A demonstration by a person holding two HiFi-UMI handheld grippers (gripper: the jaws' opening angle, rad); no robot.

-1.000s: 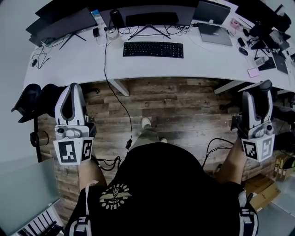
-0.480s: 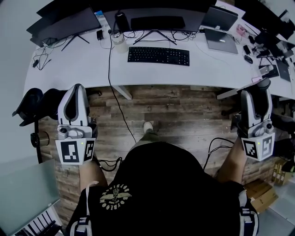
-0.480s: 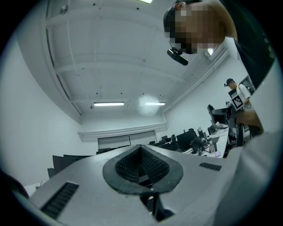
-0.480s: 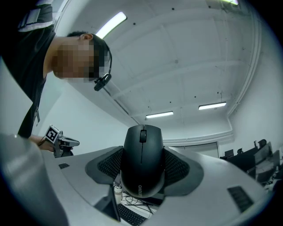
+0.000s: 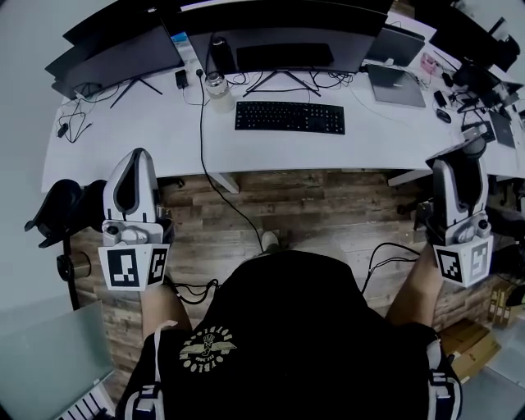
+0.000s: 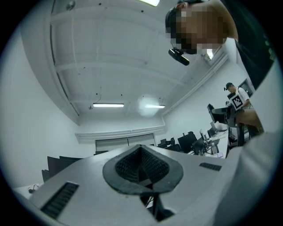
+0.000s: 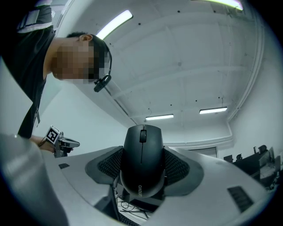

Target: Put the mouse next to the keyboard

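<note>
Firmly, right gripper (image 7: 142,173) clamps mouse (image 7: 142,156) (left gripper (image 6: 142,171) closed)

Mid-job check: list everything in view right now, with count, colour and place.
desk: one, white, across the top of the head view
keyboard: one, black, mid-desk
monitors: several, dark, along the desk's back
laptop: one, grey, right of the keyboard
jar: one, clear, left of the keyboard
cable: one, black, from the desk down to the floor
floor: brown wood planks, below the desk
chair: one, black, left of the left gripper
mouse: one, black, in the right gripper
left gripper: white, jaws together, empty
right gripper: white, clamped on the mouse
</note>
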